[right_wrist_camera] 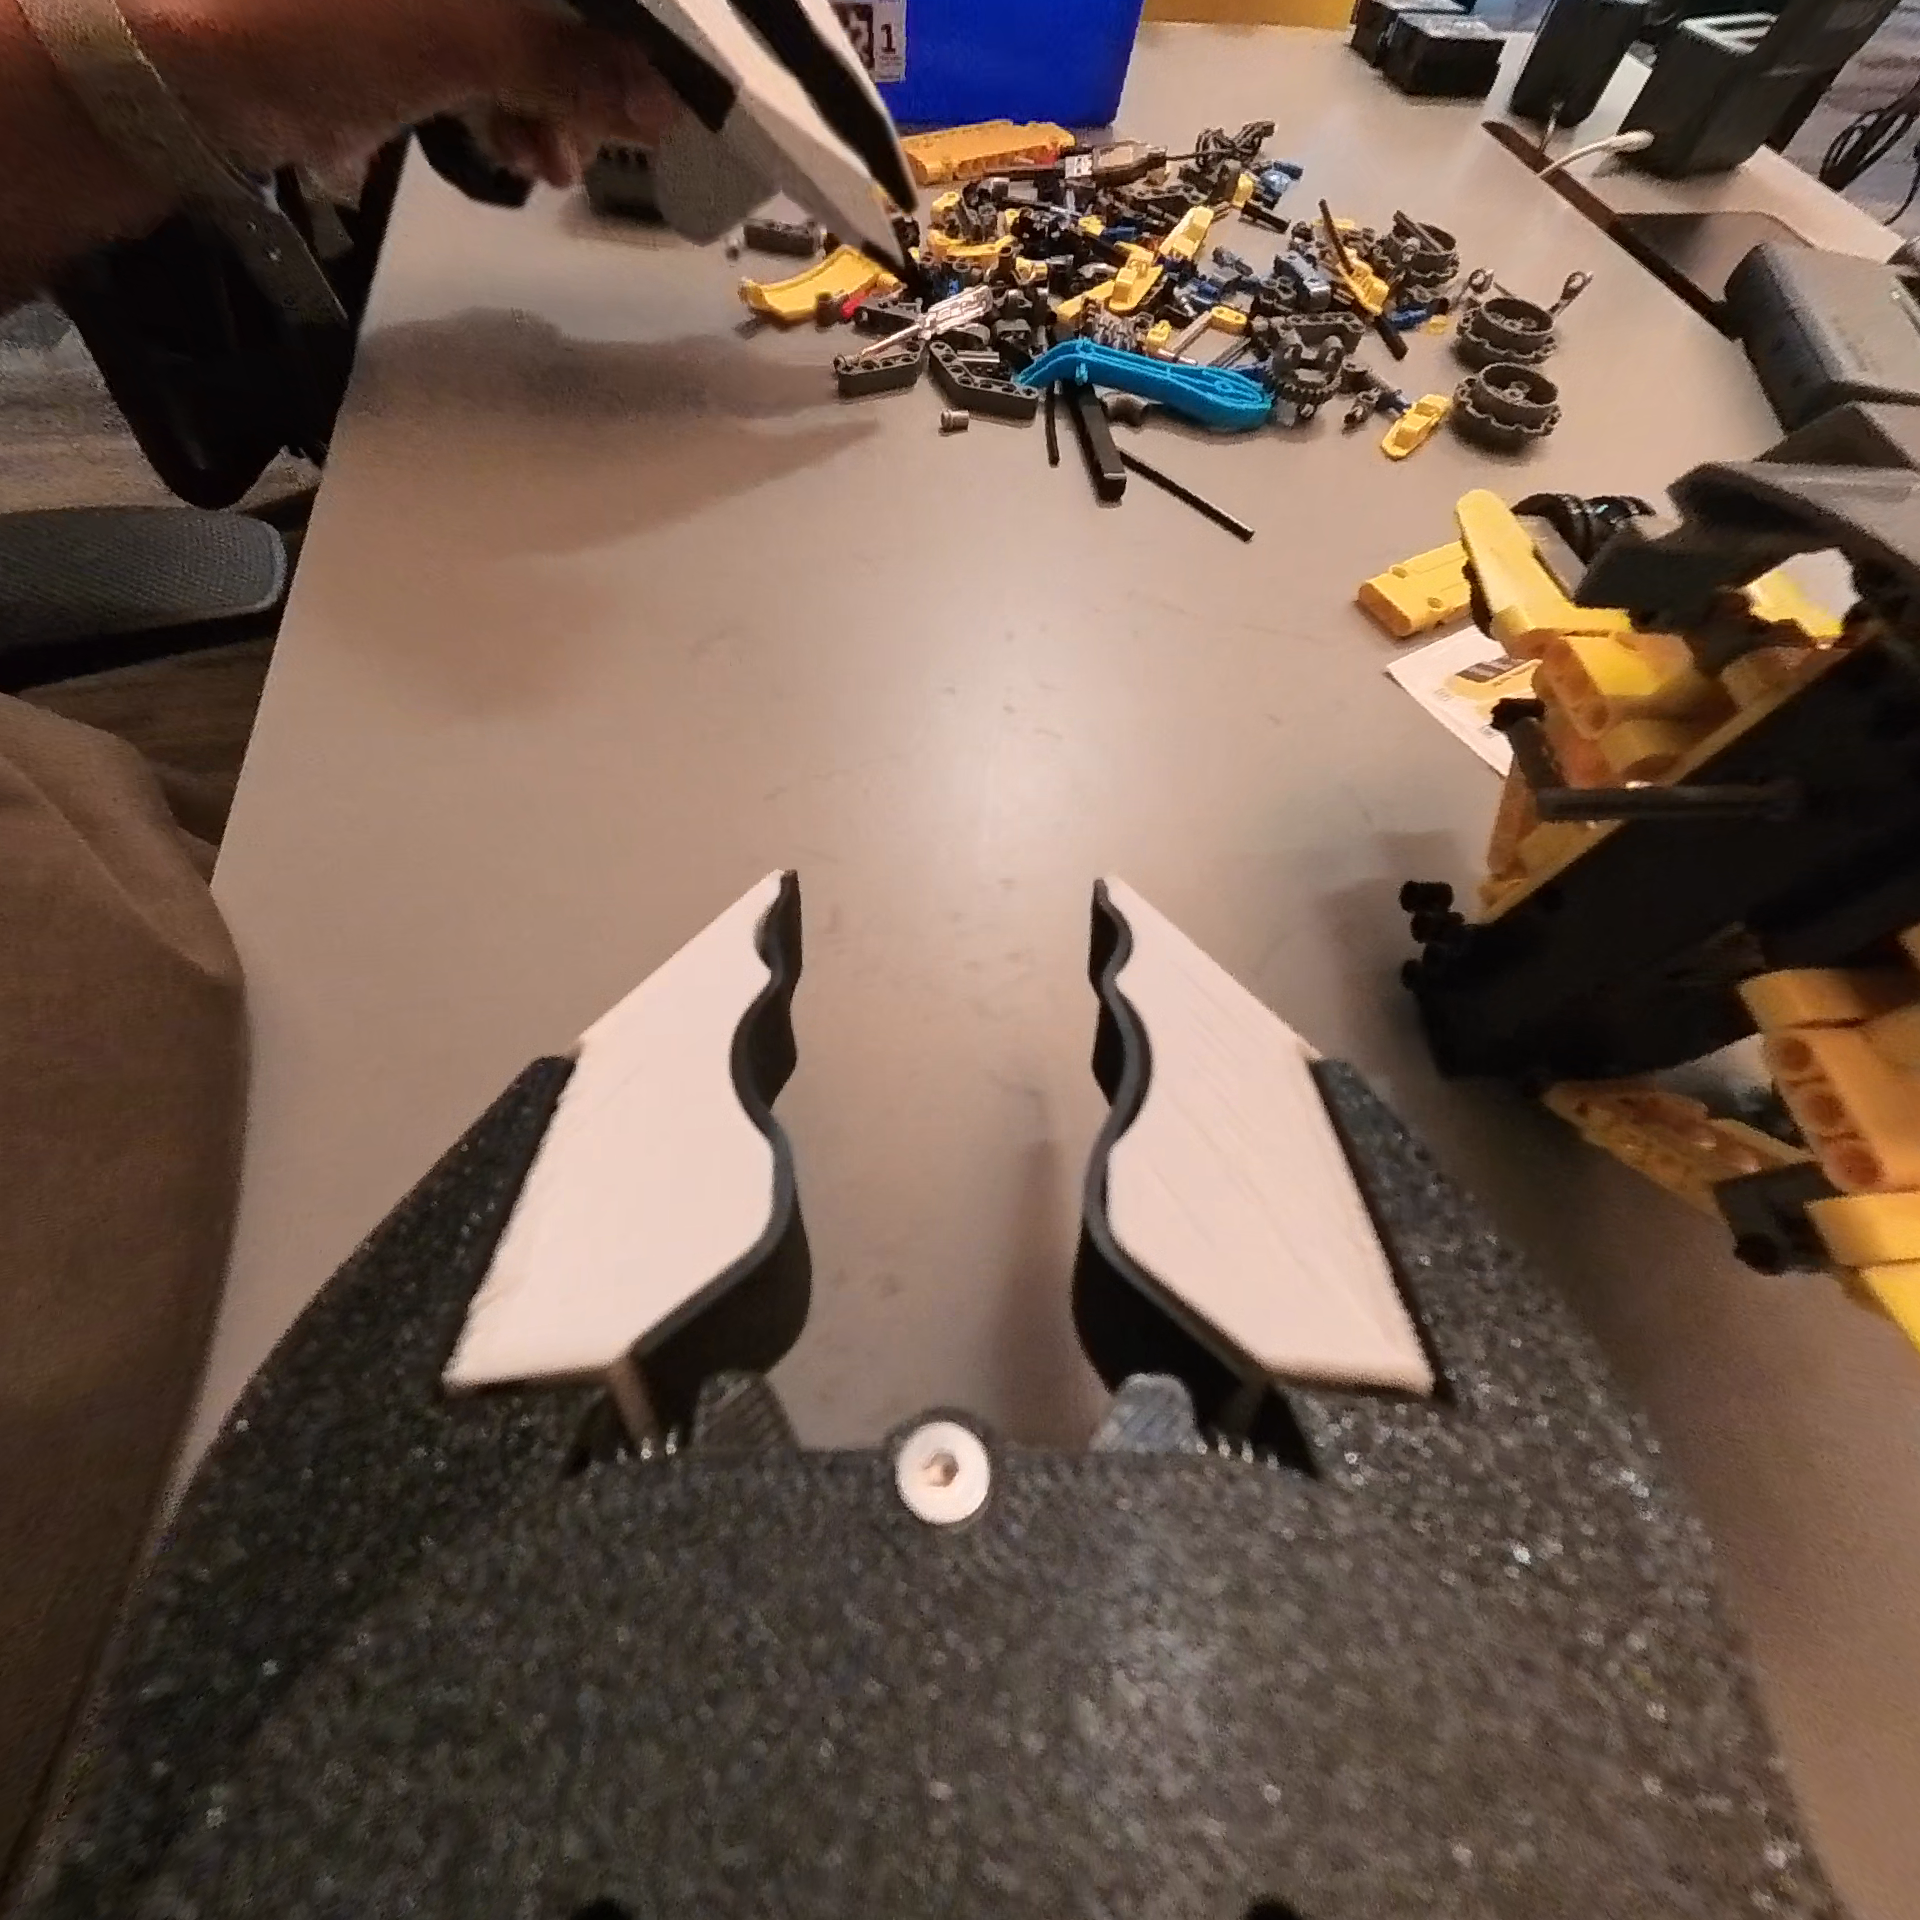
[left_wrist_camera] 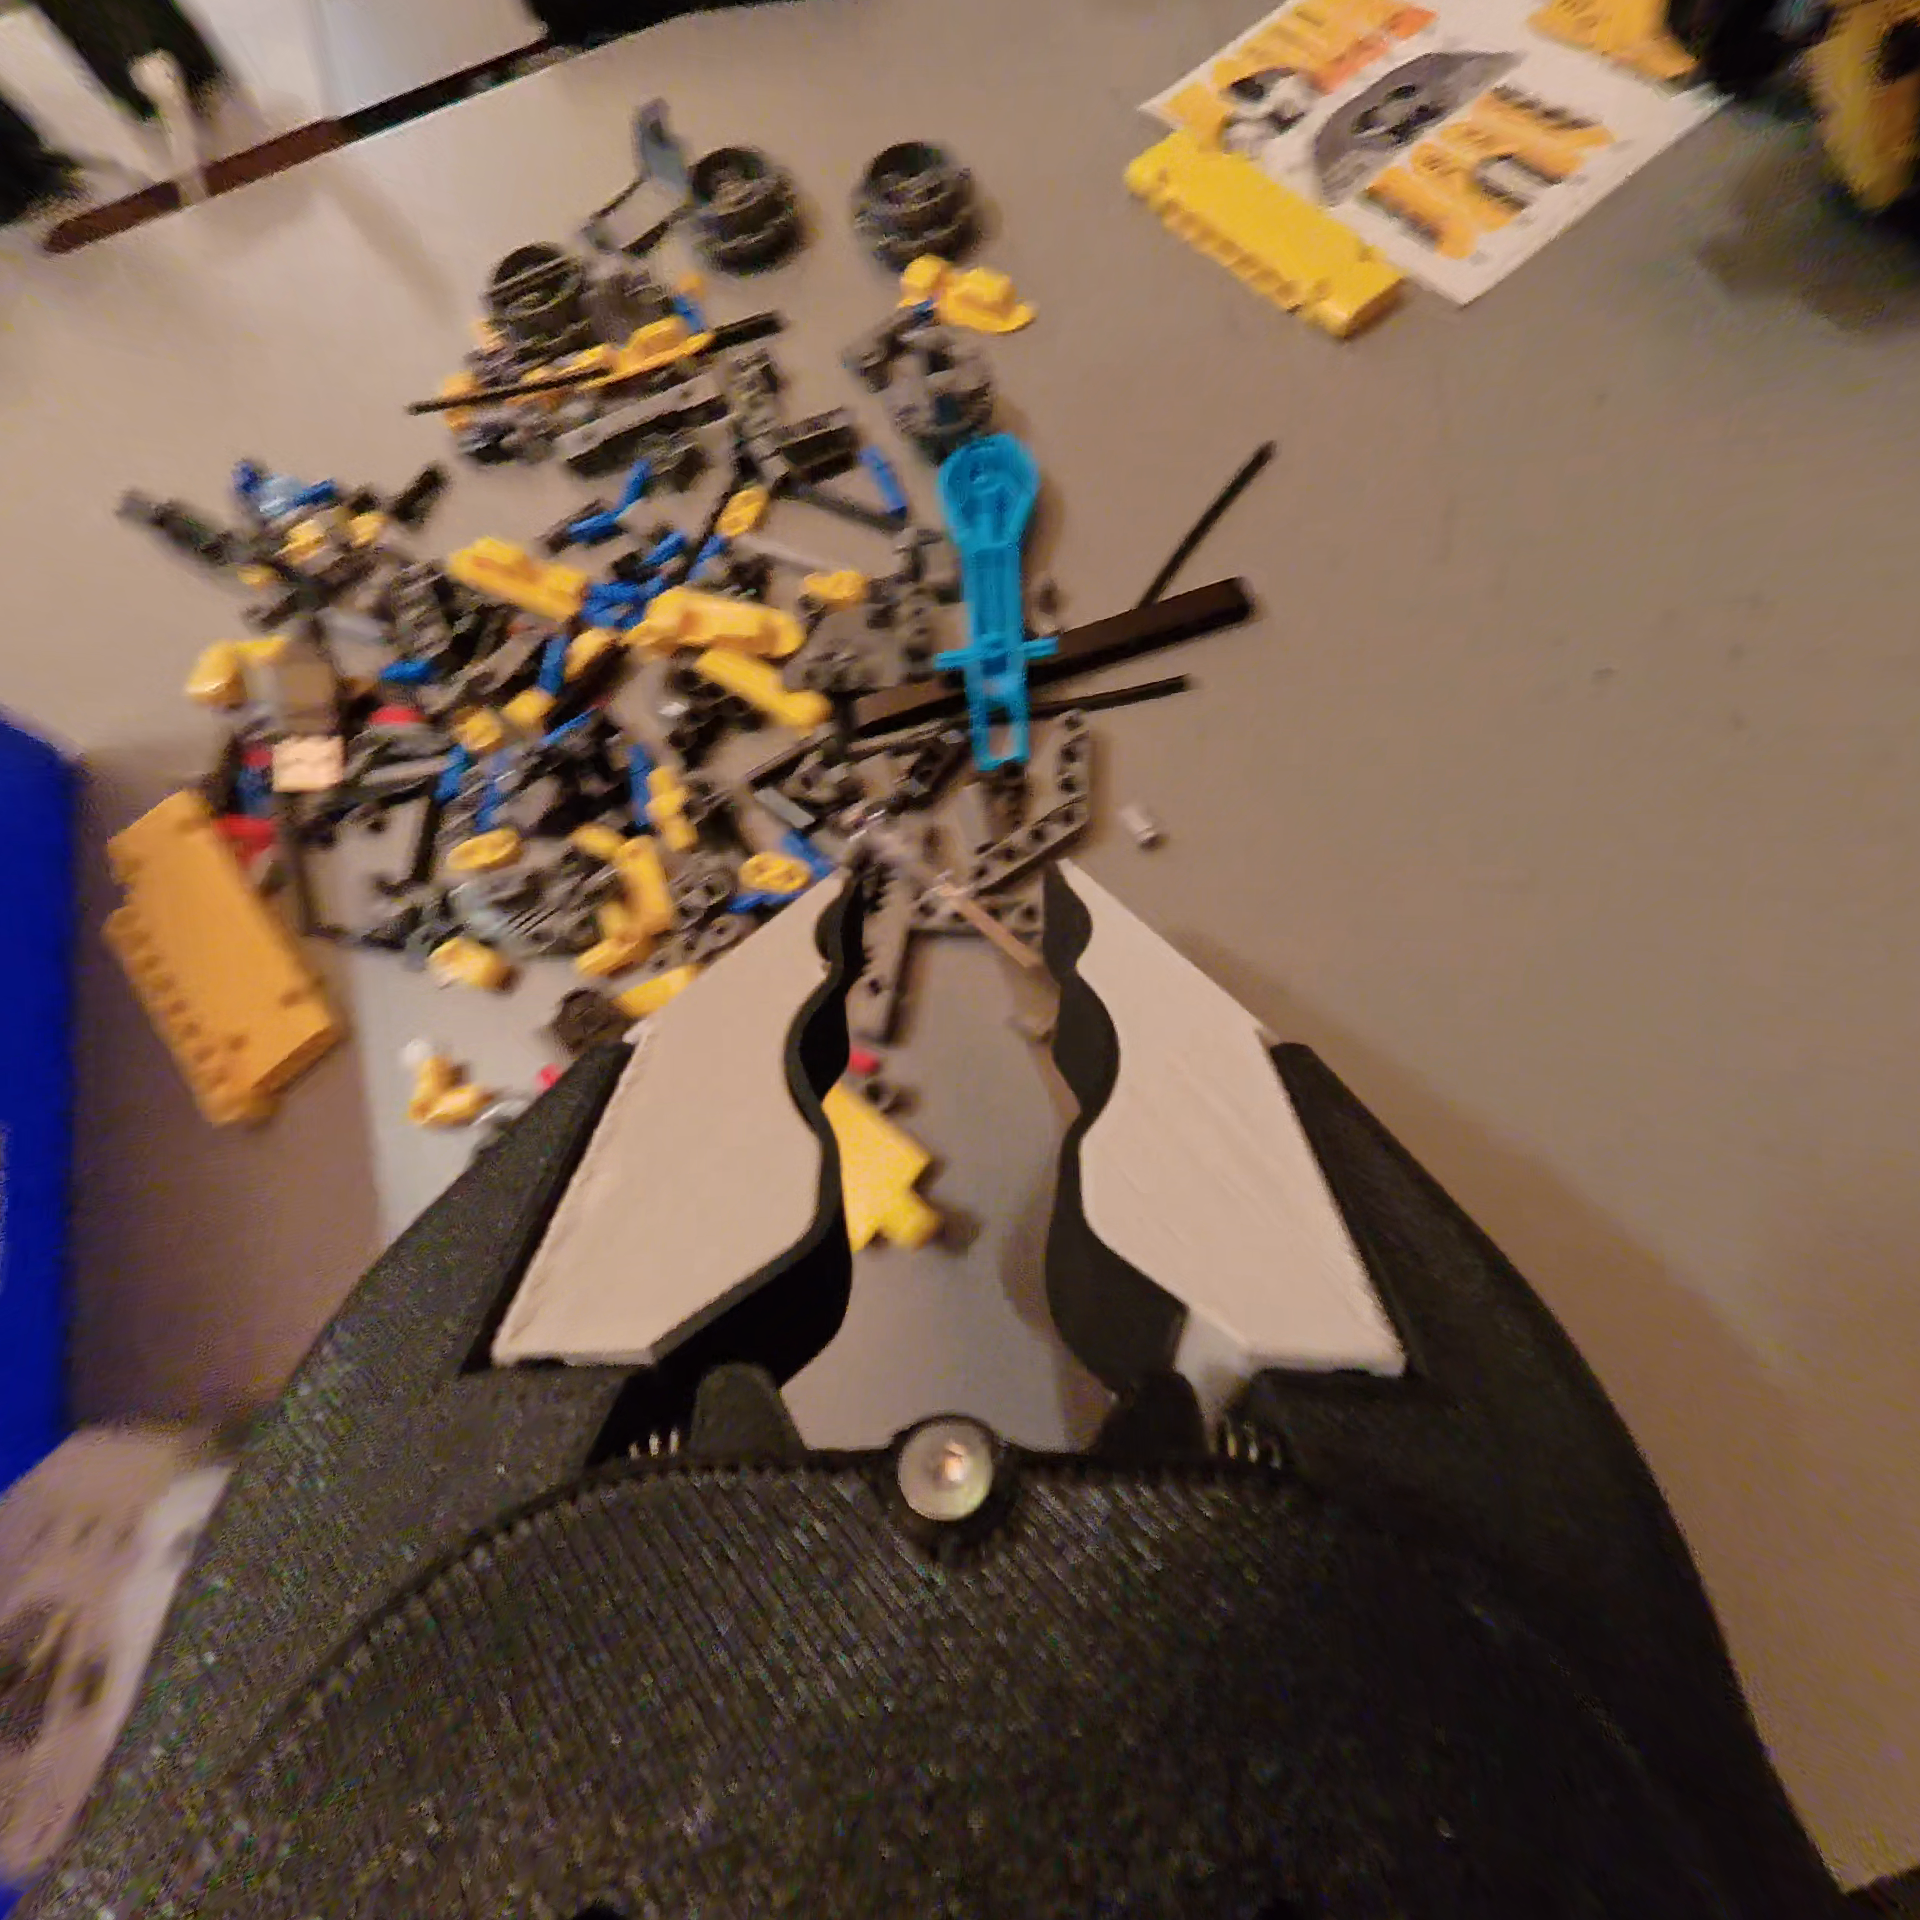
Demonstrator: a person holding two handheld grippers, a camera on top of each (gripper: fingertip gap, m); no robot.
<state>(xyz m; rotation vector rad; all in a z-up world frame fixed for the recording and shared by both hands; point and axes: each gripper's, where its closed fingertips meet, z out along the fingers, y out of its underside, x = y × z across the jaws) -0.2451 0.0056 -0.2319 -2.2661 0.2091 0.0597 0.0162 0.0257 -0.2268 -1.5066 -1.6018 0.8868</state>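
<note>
Grey tabletop [left_wrist_camera: 1558, 831] under my left gripper [left_wrist_camera: 948, 883], jaws parted and empty, tips right over the near edge of the loose brick pile [left_wrist_camera: 582, 644], a blue tool [left_wrist_camera: 992, 582] just ahead. Right view now: my right gripper [right_wrist_camera: 945, 894] gapes wide over bare table, a yellow-and-black model [right_wrist_camera: 1704, 831] just to its right, the pile well ahead.

My left wrist view is smeared: the brick pile [left_wrist_camera: 582, 665] blurs together, its small pieces unreadable. The blue bin [left_wrist_camera: 31, 1091] and, on my right, the yellow-black model [right_wrist_camera: 1704, 831] are edge-cropped, perhaps half-built.
</note>
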